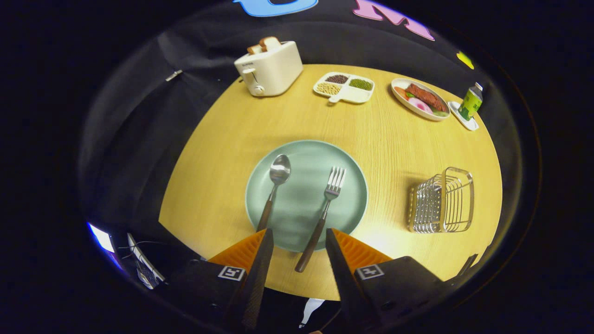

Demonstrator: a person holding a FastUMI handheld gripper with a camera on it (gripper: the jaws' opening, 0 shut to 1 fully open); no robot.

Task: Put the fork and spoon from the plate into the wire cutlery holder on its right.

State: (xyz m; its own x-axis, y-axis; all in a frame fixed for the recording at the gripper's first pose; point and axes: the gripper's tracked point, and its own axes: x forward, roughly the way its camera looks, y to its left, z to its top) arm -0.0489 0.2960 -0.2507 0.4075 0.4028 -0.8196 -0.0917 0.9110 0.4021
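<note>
Gripper view: the gripper [297,243] hangs spread and empty over the near rim of the plate [306,218], straddling the fork [322,218] handle for pickup, spoon [274,190] left of it, wire cutlery holder [443,202] right of the plate.

Round wooden table [222,185]. At far edge: cream toaster [270,68] with bread slices [264,44] in slots, divided dish [344,87] of beans or grains, oval plate of food [420,99], green bottle [470,102] on small white tray [464,118].
</note>
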